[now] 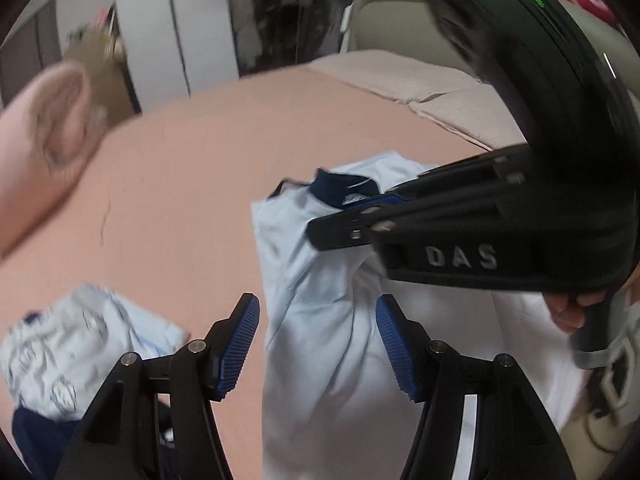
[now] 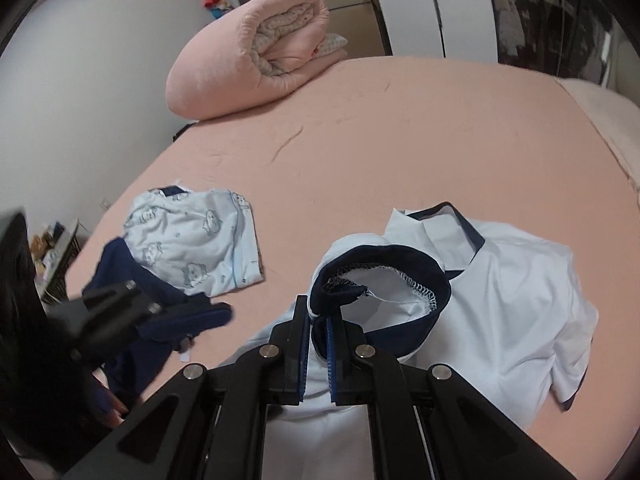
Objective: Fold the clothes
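Observation:
A pale blue shirt (image 2: 512,292) with a navy collar (image 2: 400,256) lies rumpled on the pink bed (image 2: 400,132). My right gripper (image 2: 318,320) is shut on the near edge of that collar and lifts it off the sheet. In the left wrist view the shirt (image 1: 320,320) hangs down from the right gripper (image 1: 344,220). My left gripper (image 1: 318,340) stands open just in front of the hanging cloth, and its blue pads (image 1: 240,344) do not press on it. In the right wrist view the left gripper (image 2: 176,312) shows blurred at the left.
A folded pale top with printed figures (image 2: 196,244) lies left of the shirt, and a navy garment (image 2: 120,264) sits beside it. A rolled pink quilt (image 2: 256,52) lies at the far corner by the wall. A beige blanket (image 1: 440,80) covers the bed's right end. A hand (image 1: 568,312) grips the right handle.

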A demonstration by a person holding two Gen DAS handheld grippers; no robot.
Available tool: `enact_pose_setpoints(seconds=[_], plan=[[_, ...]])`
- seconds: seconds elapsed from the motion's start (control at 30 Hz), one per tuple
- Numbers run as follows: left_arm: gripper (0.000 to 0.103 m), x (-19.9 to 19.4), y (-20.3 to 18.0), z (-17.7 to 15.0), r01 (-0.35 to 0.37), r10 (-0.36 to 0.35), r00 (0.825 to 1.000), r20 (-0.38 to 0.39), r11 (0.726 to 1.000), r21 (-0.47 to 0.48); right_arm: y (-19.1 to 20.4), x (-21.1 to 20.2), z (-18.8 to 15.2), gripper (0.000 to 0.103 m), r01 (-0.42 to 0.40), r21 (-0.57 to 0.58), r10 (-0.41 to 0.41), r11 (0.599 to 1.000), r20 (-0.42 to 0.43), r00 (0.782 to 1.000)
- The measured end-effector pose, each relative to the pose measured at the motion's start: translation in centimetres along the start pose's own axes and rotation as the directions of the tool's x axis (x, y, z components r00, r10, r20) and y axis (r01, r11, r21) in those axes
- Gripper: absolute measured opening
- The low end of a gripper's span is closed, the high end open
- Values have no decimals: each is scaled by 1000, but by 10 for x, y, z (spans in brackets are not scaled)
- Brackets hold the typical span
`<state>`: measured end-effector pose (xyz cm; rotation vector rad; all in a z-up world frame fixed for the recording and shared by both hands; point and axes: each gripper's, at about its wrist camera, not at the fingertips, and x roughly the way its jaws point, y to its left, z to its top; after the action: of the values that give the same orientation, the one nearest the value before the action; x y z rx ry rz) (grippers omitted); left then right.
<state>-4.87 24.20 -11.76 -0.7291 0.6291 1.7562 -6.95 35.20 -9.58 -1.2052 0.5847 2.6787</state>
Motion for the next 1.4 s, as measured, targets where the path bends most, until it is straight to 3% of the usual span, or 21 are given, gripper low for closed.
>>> enact_pose_setpoints(seconds=[0.13, 0.3, 0.5, 0.7, 1.1, 1.4], plan=[[58, 27, 5, 0, 29, -30, 999, -33, 999, -34, -3, -3, -2, 5, 6, -5, -6, 1000, -3, 1000], [56, 57, 6, 0, 8, -11, 999, -40, 997, -73, -11, -5, -8, 5, 2, 17, -2, 1000, -1, 1000], [25, 64, -15, -4, -1, 2, 999, -38, 1000, 22, -24, -3, -18, 5, -3, 71, 4, 997, -15, 1000], [16, 66, -22, -12, 8, -5, 999, -53, 999, 53, -35, -3, -29, 5, -4, 104, 8, 995, -39, 999], [14, 69, -33, -36, 55, -50, 994, -95, 997, 50, -50, -1, -57, 5, 4, 150, 12, 989, -104, 995], [14, 76, -35, -49, 70, -63, 992, -110, 996, 61, -51, 15, -91, 5, 25, 132, 3, 991, -208, 978]])
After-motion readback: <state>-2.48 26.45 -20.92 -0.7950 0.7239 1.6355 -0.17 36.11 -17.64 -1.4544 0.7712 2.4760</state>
